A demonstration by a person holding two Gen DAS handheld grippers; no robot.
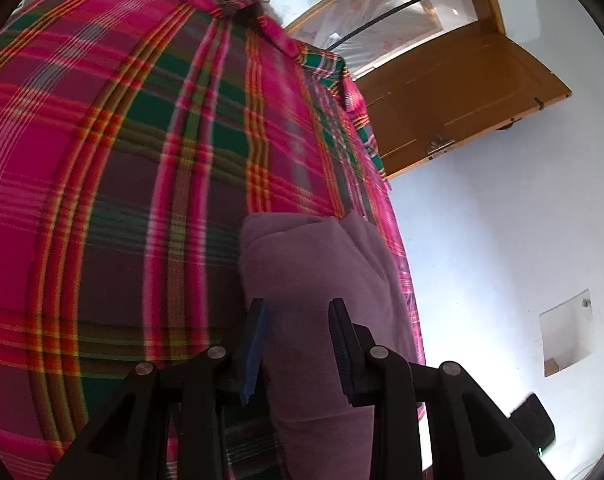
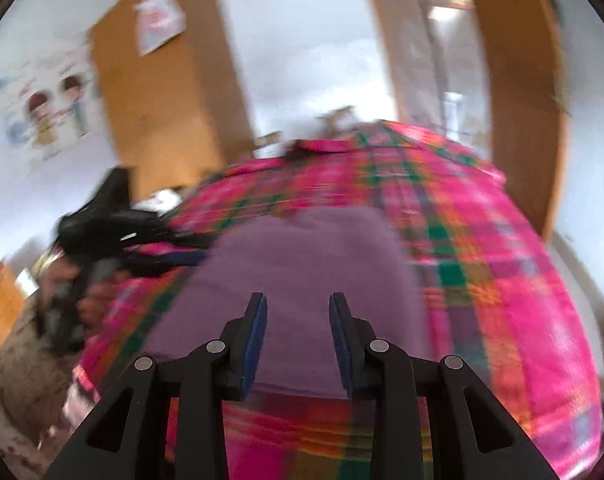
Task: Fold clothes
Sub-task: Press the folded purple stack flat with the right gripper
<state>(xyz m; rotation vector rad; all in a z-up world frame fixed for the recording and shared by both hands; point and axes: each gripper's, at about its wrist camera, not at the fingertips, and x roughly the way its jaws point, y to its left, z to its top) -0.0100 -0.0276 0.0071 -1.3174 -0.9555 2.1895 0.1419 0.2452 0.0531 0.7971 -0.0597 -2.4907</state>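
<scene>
The left hand-held gripper [image 1: 298,354] has its jaws parted, with a soft mauve fleece garment [image 1: 321,272] running up between the blue pads; whether the pads actually pinch the cloth cannot be told. The right hand-held gripper [image 2: 298,344] is likewise parted and seems to grip nothing, the same mauve garment [image 2: 302,256] lying just ahead of and beneath its fingertips.

The likely risk is a slack grip: if the left jaws close on only the top layer, the thick fabric could slip or drag, bunching the fold. A pull might also rumple the pink, green and orange plaid blanket [image 1: 122,160] underneath.

The garment looks plush and already doubled over, with a rounded folded edge farthest from the left gripper.
</scene>
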